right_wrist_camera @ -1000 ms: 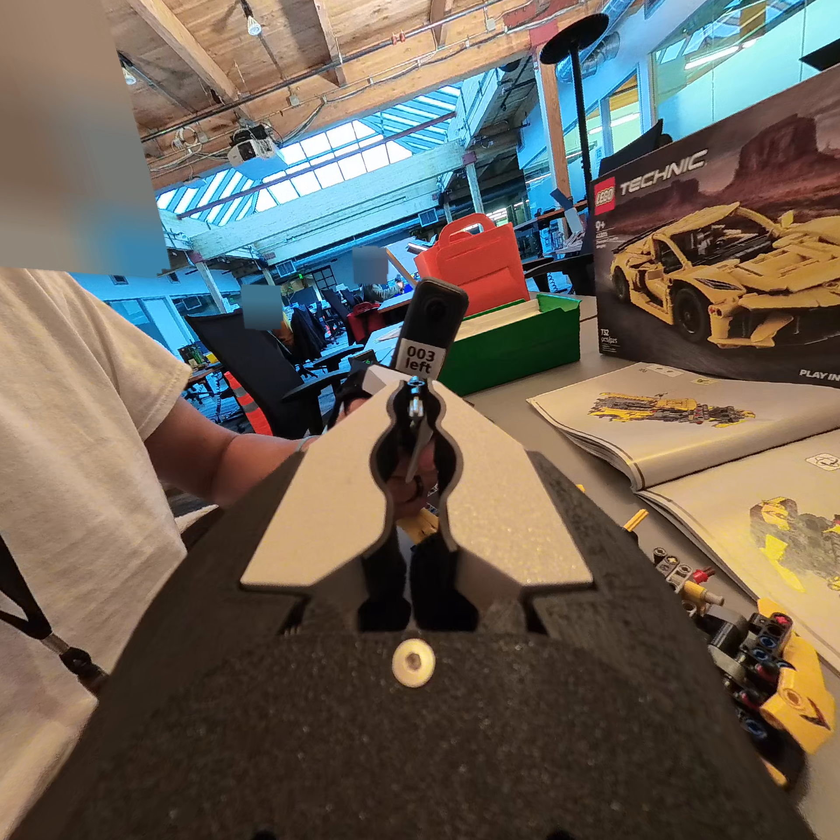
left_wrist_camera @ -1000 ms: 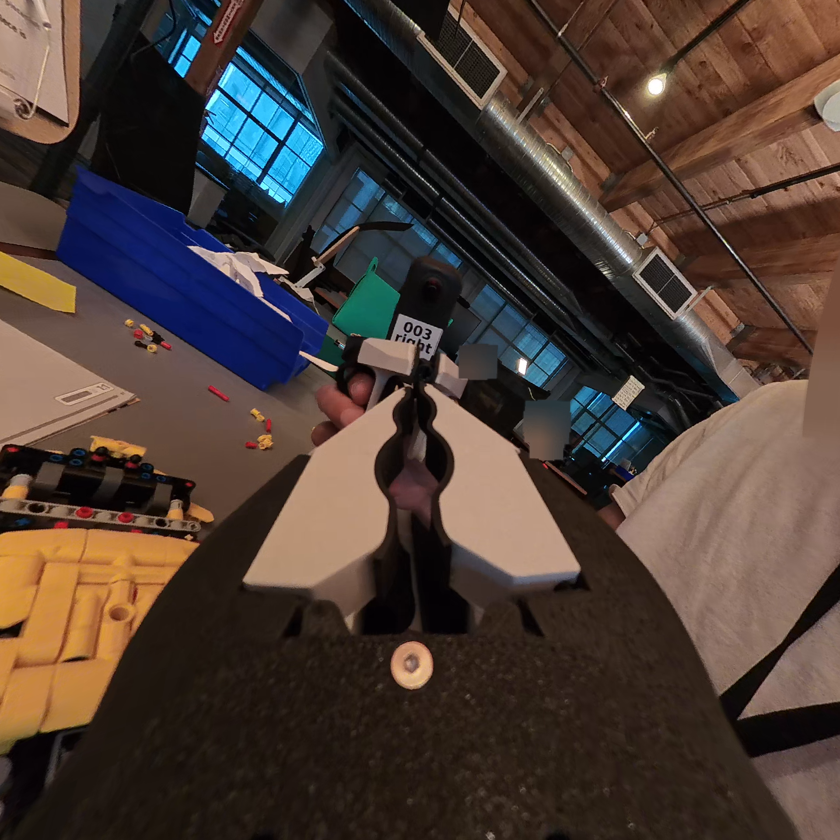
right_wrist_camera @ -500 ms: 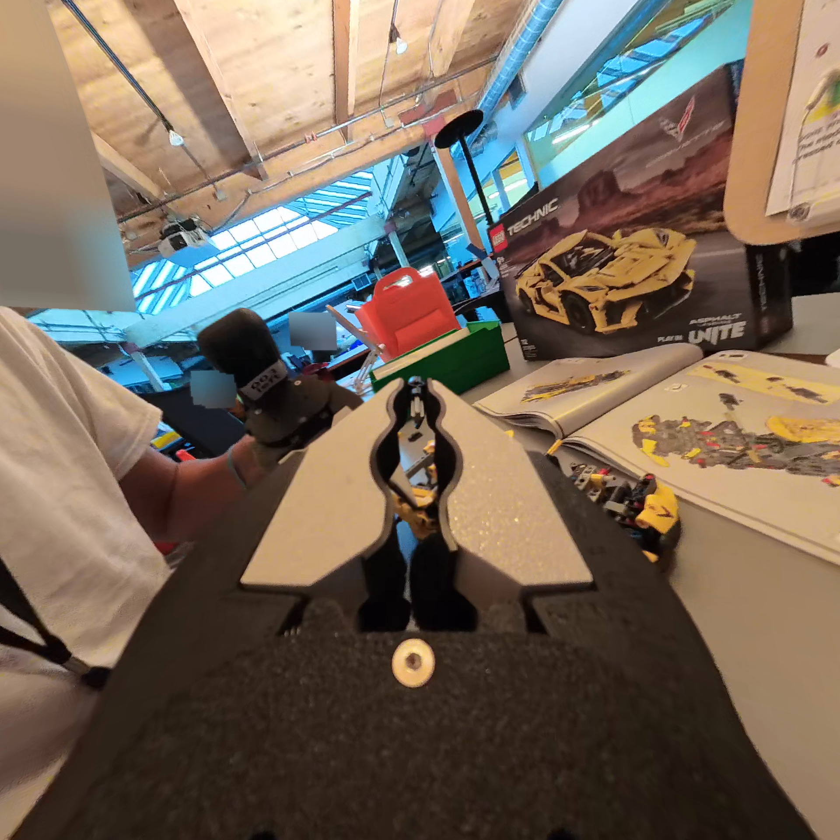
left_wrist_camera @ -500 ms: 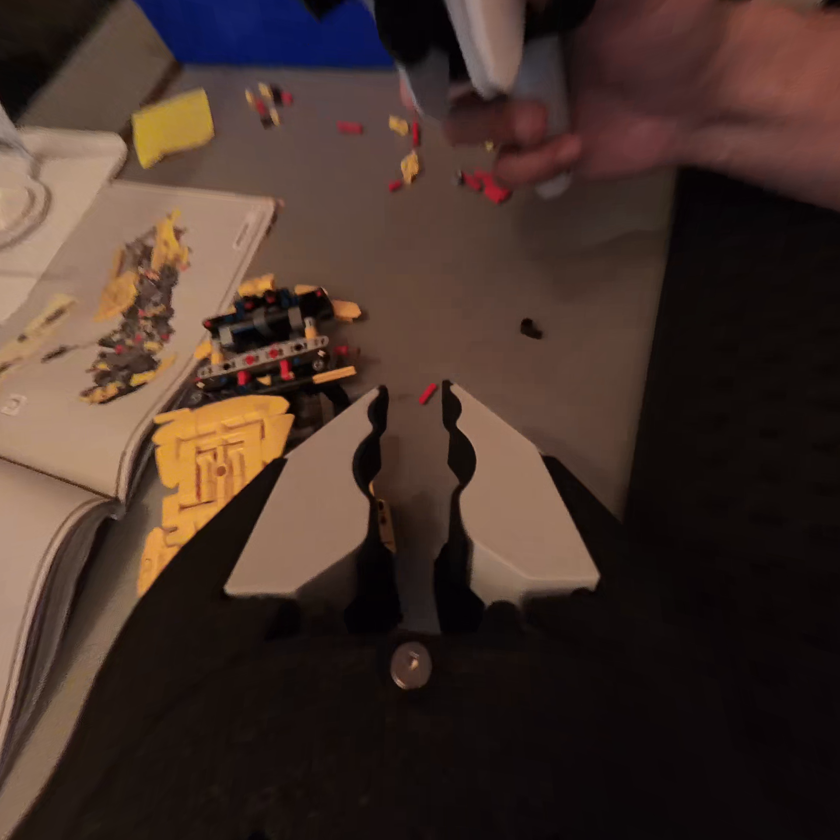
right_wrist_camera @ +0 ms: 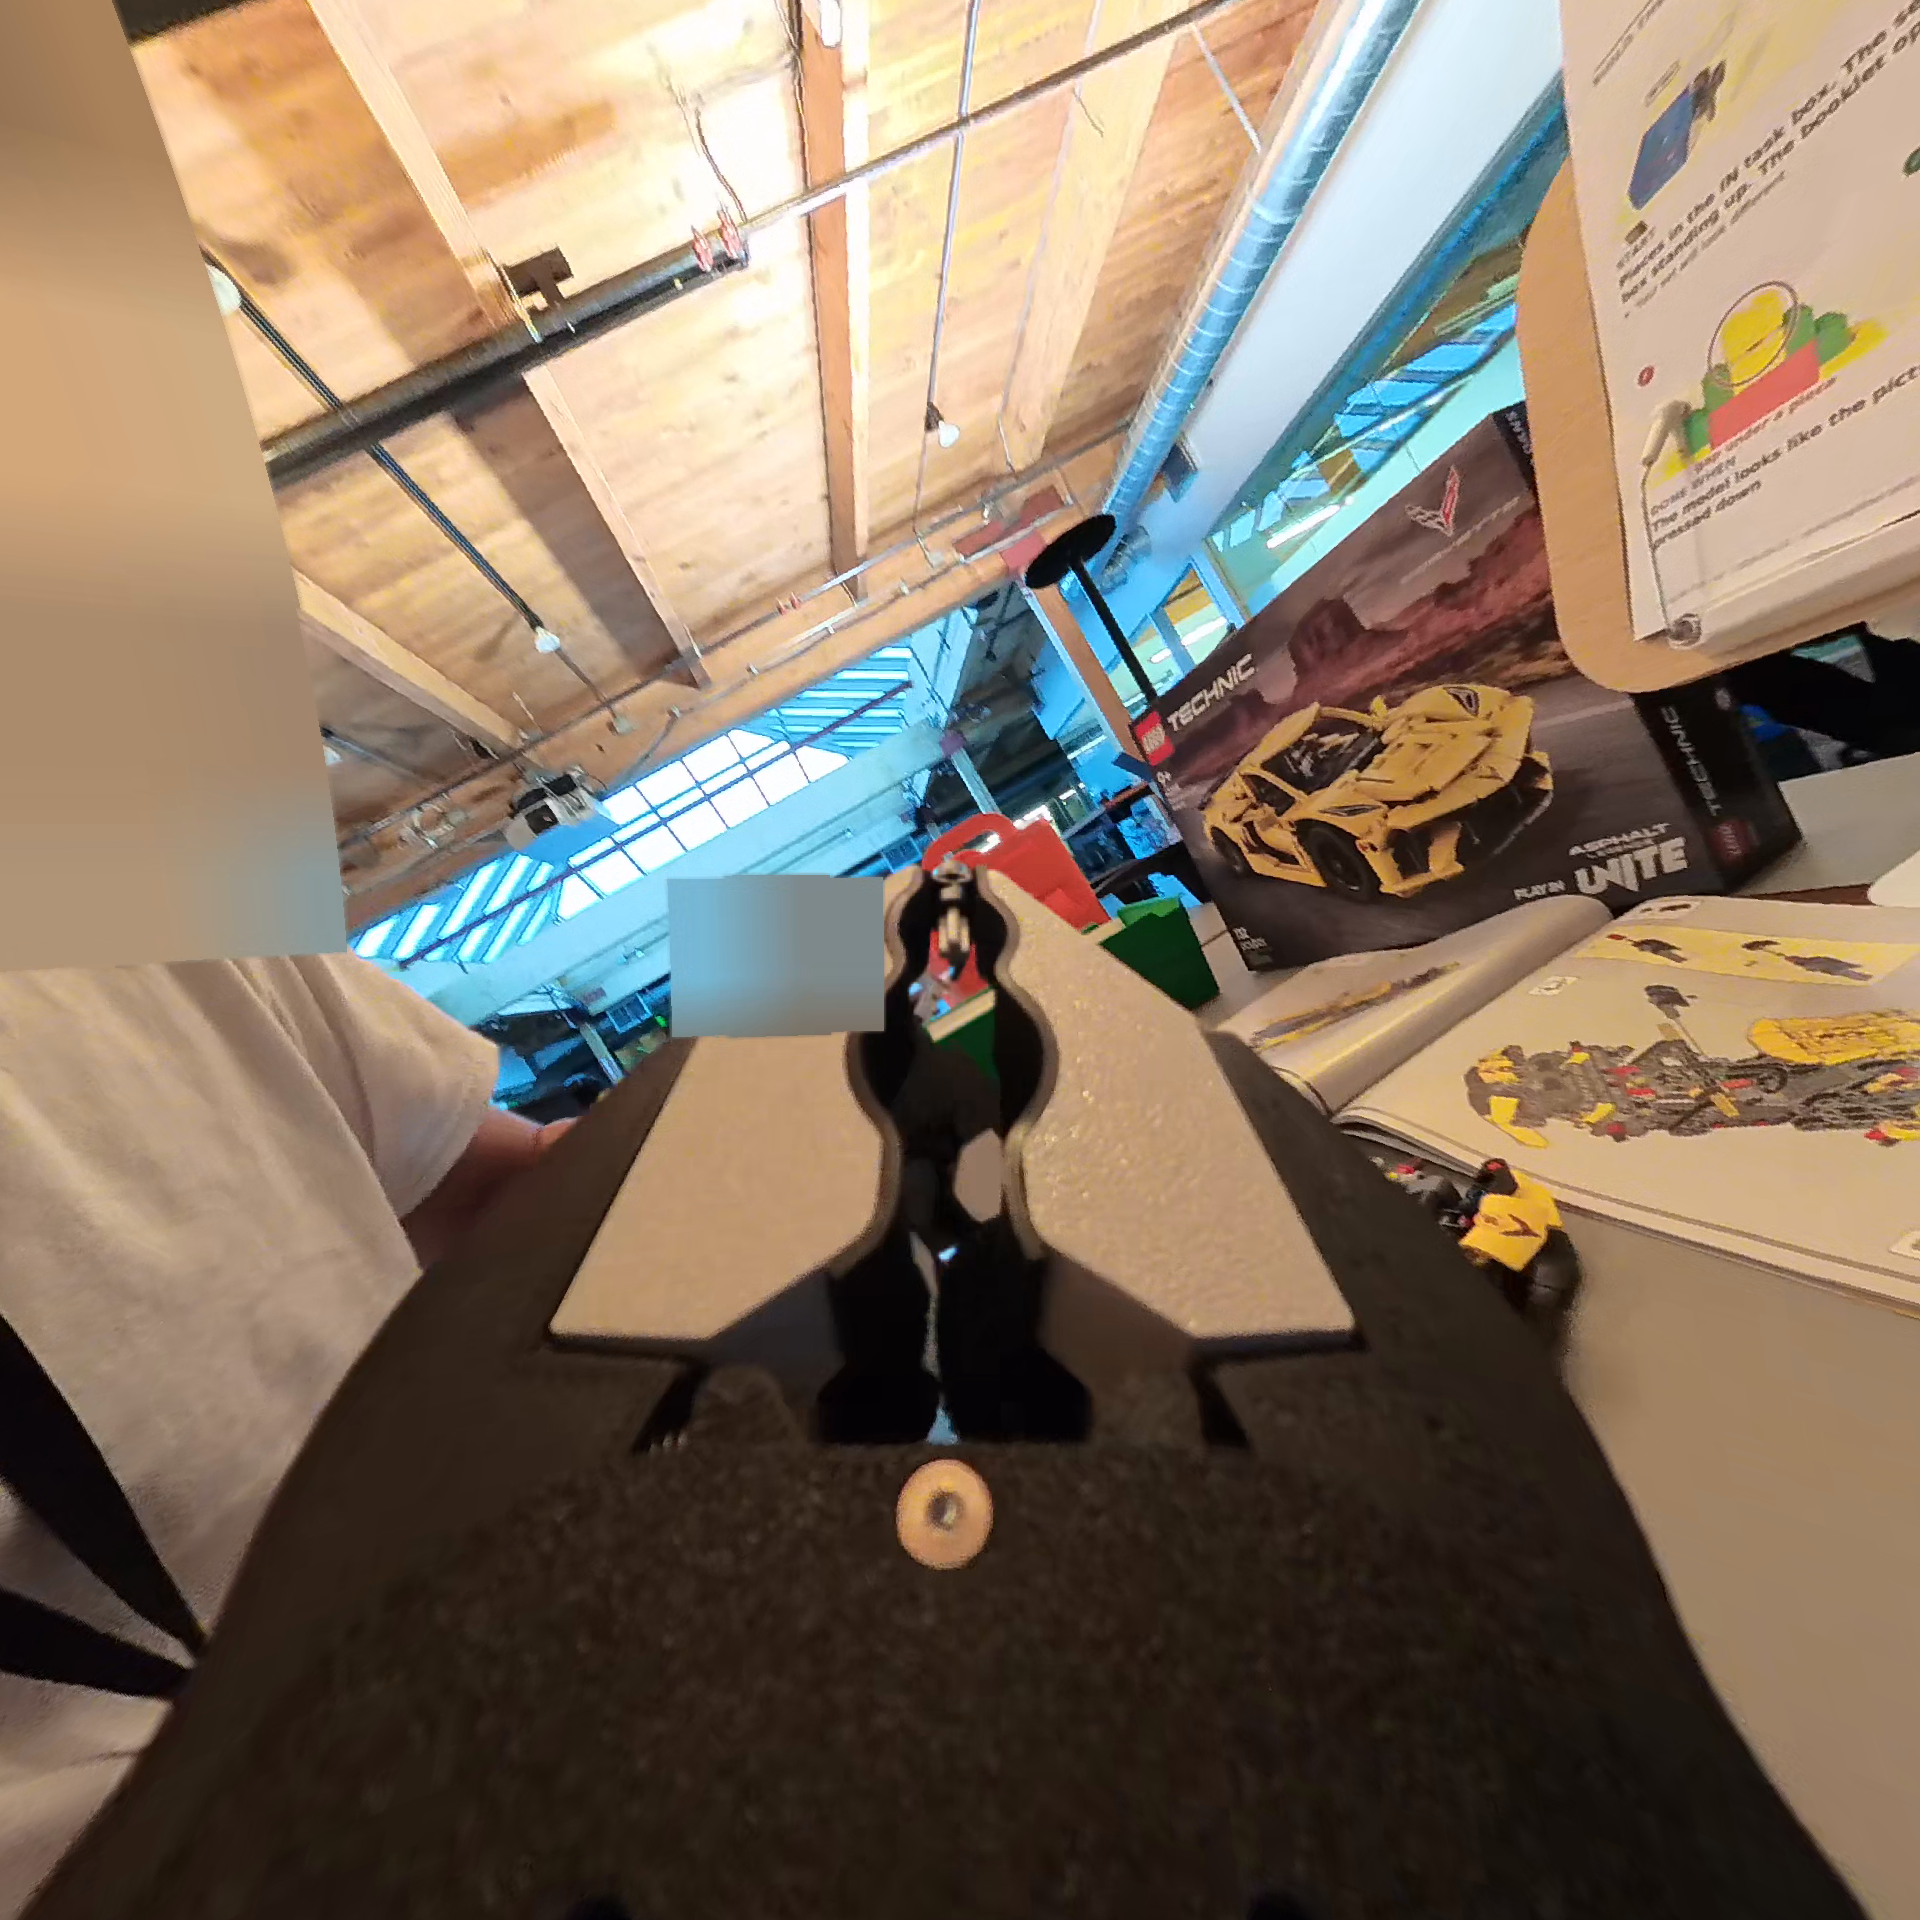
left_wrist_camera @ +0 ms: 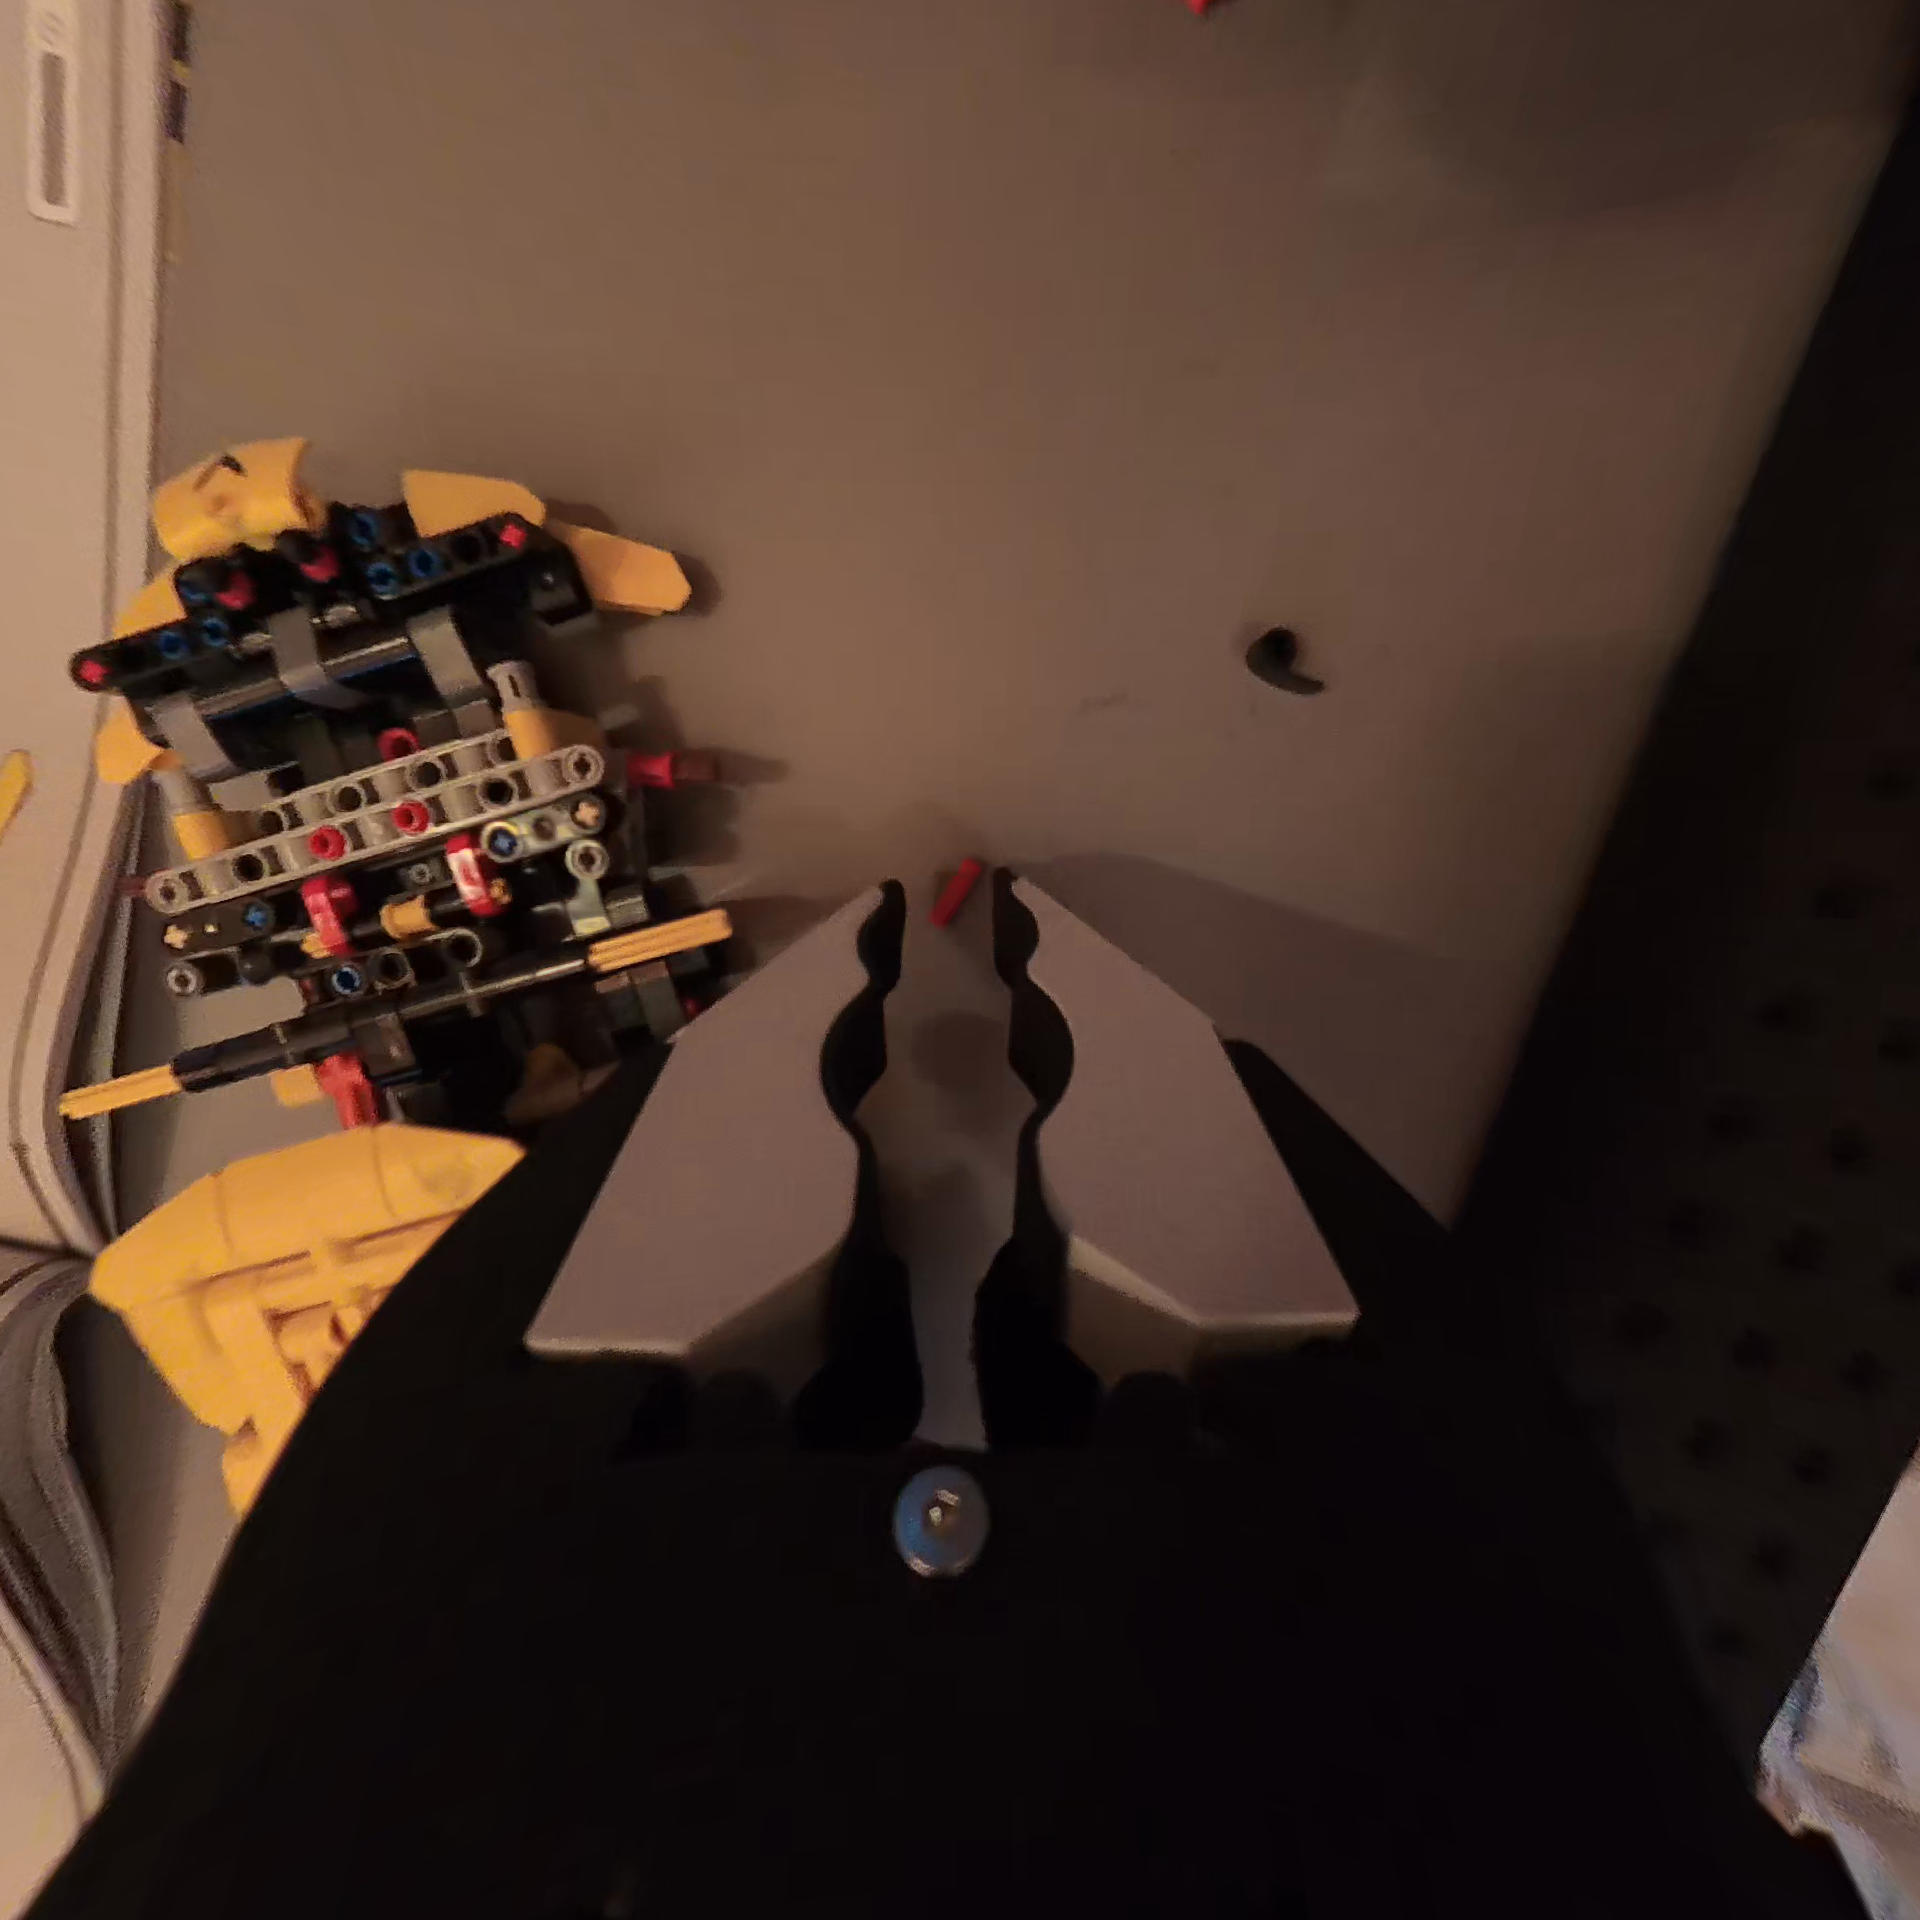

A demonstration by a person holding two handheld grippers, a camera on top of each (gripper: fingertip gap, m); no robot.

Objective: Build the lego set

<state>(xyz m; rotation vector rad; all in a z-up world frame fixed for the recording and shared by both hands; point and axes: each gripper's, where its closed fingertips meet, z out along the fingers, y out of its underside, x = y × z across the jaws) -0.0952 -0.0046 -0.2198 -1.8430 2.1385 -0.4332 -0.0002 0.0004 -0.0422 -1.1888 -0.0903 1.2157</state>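
Left to right: half-built car sits on the table, left of my left gripper. Its fingers are parted, a red pin lying between the tips. Black bit farther right. My right gripper, raised off the table, pinches a small grey piece at its tips.

Matt grey tabletop, glossy plastic lego chassis, wooden ceiling
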